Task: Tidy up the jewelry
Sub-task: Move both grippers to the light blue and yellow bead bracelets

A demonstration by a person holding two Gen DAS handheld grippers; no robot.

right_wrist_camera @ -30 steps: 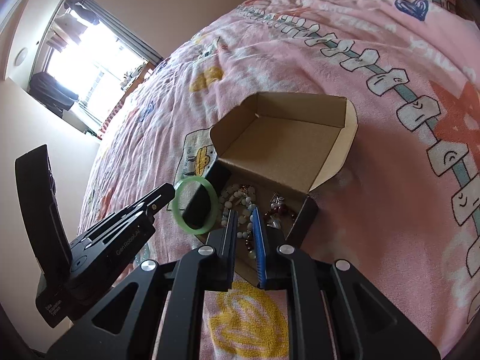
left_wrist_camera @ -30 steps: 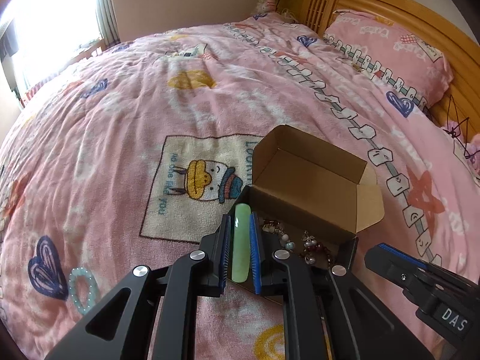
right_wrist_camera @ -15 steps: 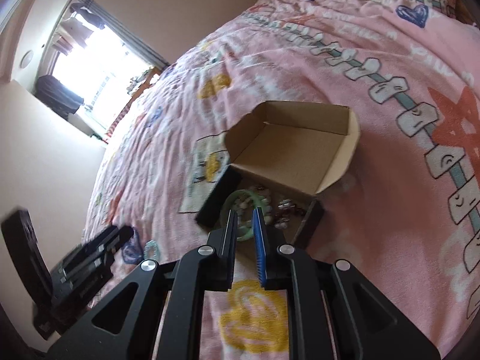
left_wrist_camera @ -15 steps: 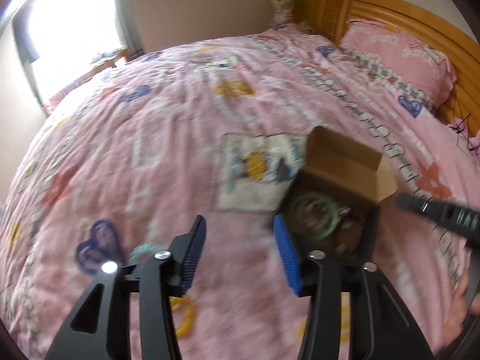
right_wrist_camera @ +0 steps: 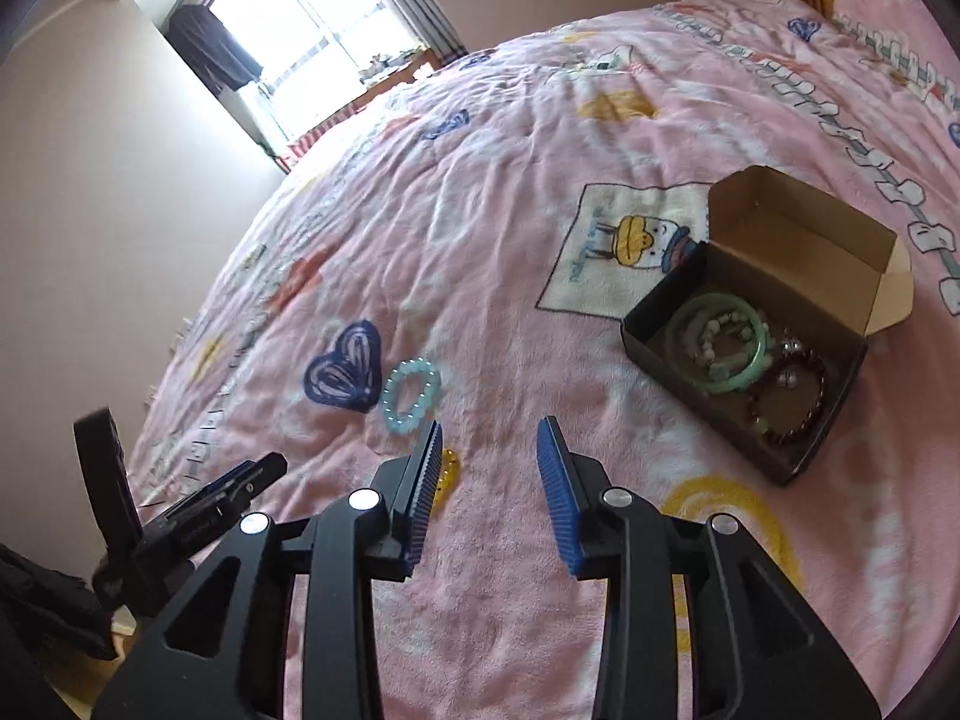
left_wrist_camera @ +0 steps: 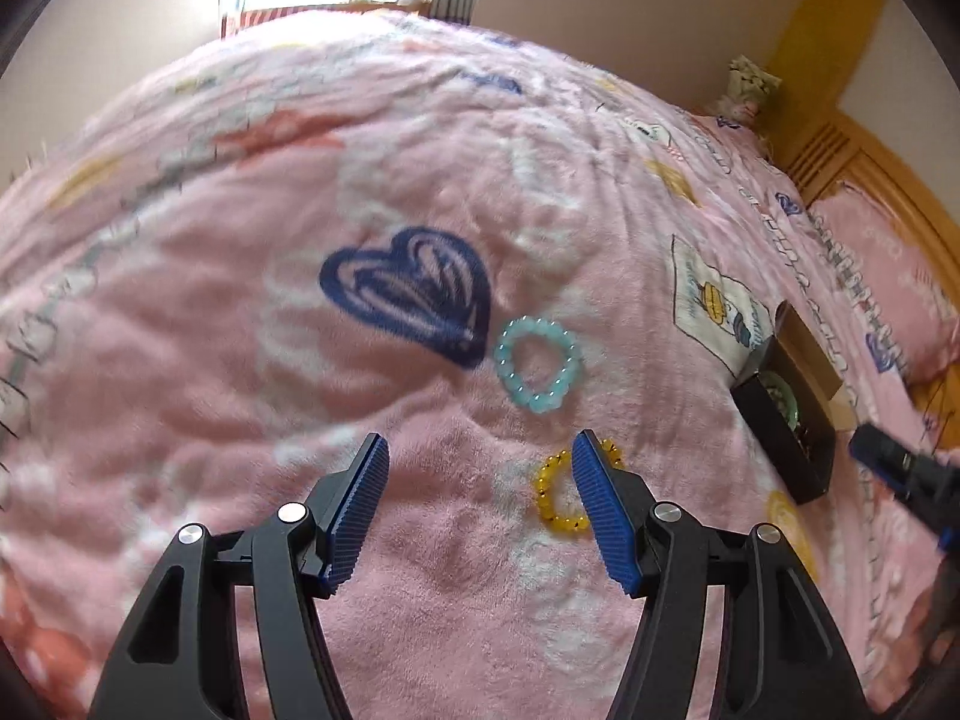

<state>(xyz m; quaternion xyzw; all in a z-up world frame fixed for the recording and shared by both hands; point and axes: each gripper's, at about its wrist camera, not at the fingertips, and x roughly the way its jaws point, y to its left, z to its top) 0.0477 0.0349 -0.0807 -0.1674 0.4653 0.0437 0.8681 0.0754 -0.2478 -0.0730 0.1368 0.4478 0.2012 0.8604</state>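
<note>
An open cardboard box (right_wrist_camera: pixel 798 228) lies on the pink blanket and holds a green bangle (right_wrist_camera: pixel 717 351), a dark red bead bracelet (right_wrist_camera: pixel 786 402) and white beads. The box also shows in the left wrist view (left_wrist_camera: pixel 786 420). A light blue bead bracelet (left_wrist_camera: pixel 538 363) and a yellow bead bracelet (left_wrist_camera: pixel 555 495) lie on the blanket. My left gripper (left_wrist_camera: pixel 480 504) is open and empty, just above the yellow bracelet, whose right side hides behind the right finger. My right gripper (right_wrist_camera: pixel 489 492) is open and empty, left of the box. The blue bracelet (right_wrist_camera: pixel 411 389) and yellow bracelet (right_wrist_camera: pixel 447 474) lie at its left finger.
The bed is covered by a pink patterned blanket (left_wrist_camera: pixel 300 240). A wooden headboard (left_wrist_camera: pixel 870 180) and pink pillow (left_wrist_camera: pixel 888 276) are at the far right. A window (right_wrist_camera: pixel 312 42) is beyond the bed's far edge.
My left gripper let the green bangle go into the box, opened and swung left over the loose bracelets. My right gripper opened and drew back from the box.
</note>
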